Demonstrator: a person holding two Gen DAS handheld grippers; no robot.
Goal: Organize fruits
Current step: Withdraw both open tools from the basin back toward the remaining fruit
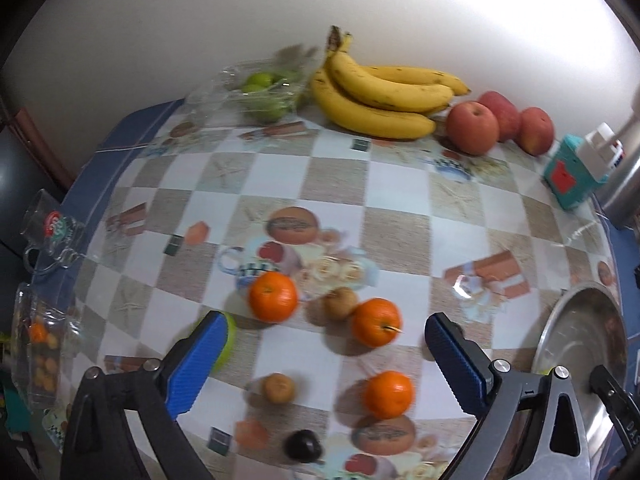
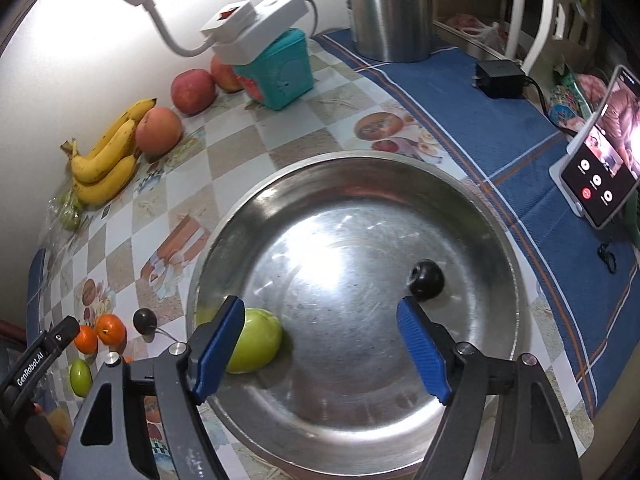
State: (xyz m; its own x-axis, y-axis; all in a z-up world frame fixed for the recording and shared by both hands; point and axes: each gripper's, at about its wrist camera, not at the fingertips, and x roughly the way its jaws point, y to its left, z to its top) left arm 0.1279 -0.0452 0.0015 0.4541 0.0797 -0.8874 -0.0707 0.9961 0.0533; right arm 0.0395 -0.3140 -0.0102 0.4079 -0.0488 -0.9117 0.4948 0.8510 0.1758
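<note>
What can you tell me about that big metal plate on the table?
The plate is a wide, round, shallow dish that looks like stainless steel, shiny with fine scratches and a bright glare near its middle. It has a raised, sloping rim and lies flat on the patterned tablecloth, partly over its blue border. Inside it lie a green fruit at the left and a small dark fruit toward the right, apart from each other. The right gripper hangs open above it, holding nothing.

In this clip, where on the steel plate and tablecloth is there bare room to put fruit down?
Most of the steel plate is bare, between the green fruit and the dark plum. The tablecloth is open between the bananas and the oranges. It is crowded around the oranges, under the open left gripper.
</note>
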